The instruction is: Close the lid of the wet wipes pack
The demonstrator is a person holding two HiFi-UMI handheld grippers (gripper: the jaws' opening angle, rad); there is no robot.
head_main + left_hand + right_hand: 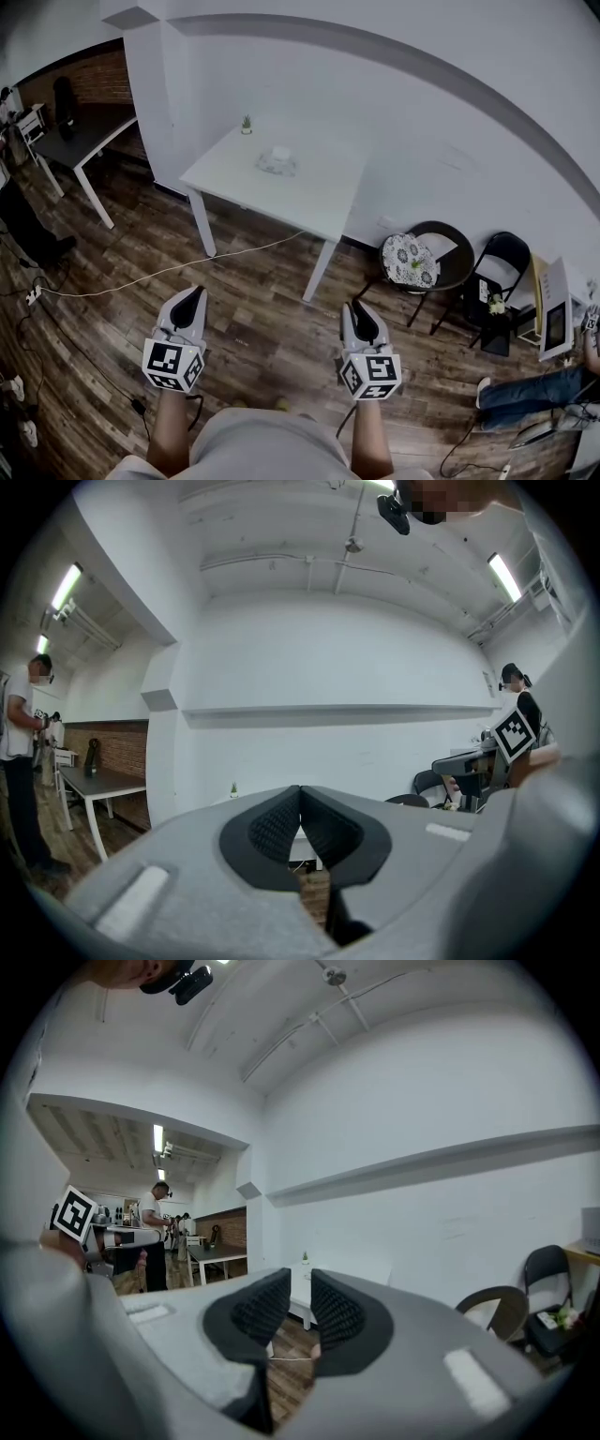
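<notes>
The wet wipes pack point(278, 161) is a small pale packet lying on the white table point(309, 202), far ahead of me in the head view; its lid is too small to make out. Both grippers hang low over the wooden floor, well short of the table. My left gripper point(190, 302) point(300, 794) has its pads touching at the tips and holds nothing. On my right gripper point(361, 317) point(300, 1283) the jaws stand a narrow slit apart, empty. Neither gripper view shows the pack.
A tiny potted plant point(246, 124) stands at the table's far corner. A white cable point(159, 272) runs across the floor before the table. A dark desk point(84, 136) is at left; a round table point(436, 253) and a folding chair point(504, 262) at right. A person's legs point(534, 389) lie at right.
</notes>
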